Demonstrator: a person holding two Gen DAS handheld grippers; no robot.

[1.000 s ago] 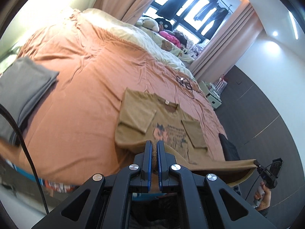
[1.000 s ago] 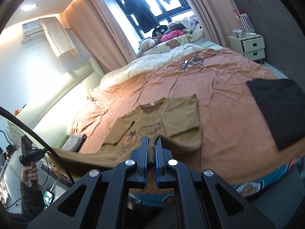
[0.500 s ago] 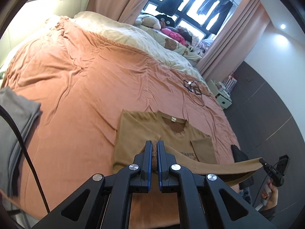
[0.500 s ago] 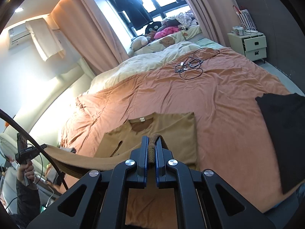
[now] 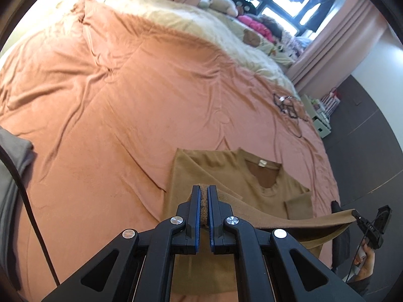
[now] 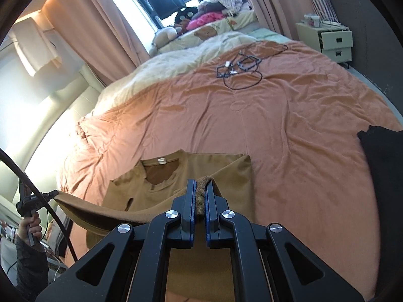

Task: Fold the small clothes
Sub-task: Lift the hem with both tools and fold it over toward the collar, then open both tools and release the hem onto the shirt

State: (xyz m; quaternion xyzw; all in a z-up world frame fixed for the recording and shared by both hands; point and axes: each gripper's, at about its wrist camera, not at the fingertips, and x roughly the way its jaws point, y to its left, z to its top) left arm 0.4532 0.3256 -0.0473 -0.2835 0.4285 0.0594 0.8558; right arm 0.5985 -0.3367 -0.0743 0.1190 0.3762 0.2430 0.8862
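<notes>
Hem of the tan T-shirt (image 5: 254, 176) pinched in both closed claws, left gripper (image 5: 204, 196) and right gripper (image 6: 200, 196), stretched above the collar half lying on the orange bedspread (image 5: 113, 100). Risk, as judged: uneven lowering would skew the fold or wrinkle it.

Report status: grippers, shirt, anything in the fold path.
Left gripper and right gripper both shut on tan T-shirt hem, held taut above its collar end. Black garment and cables lie apart, clear of the fold.
</notes>
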